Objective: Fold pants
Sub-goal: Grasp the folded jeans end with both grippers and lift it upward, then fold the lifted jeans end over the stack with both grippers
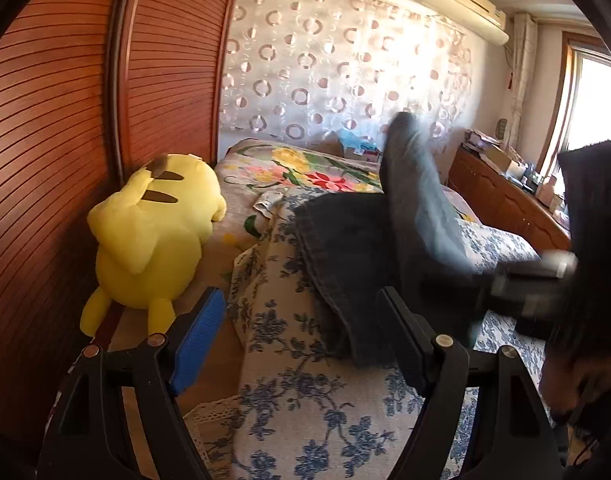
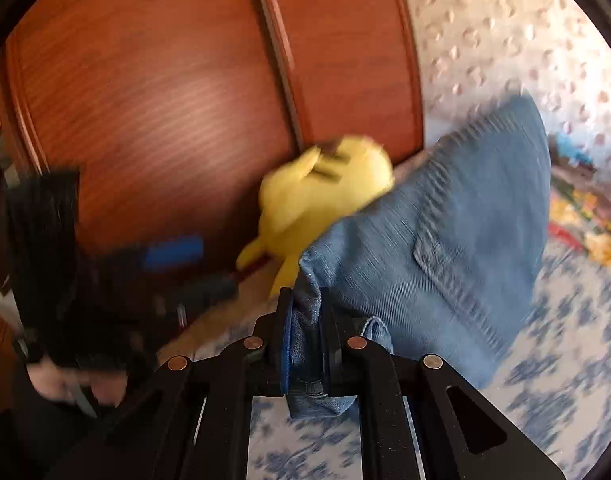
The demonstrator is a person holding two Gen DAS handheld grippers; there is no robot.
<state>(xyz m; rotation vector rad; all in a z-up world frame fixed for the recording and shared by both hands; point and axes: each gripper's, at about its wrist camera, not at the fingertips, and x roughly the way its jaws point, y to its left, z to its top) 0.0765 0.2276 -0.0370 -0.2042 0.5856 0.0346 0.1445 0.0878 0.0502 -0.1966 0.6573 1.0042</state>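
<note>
Between the right fingers point(image 2: 305, 332), jeans point(image 2: 445, 248) sit clamped.

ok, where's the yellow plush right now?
The yellow plush lies at the left of the left wrist view, on the bed's edge against the wooden wardrobe, left of the jeans.

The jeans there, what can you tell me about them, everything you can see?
The jeans are blue denim with stitched seams and a patch pocket. The right gripper pinches a bunched edge between its fingers, lifting the cloth off the blue floral bedspread. Part still lies on the bed. The left gripper stands open, not touching them.
</note>
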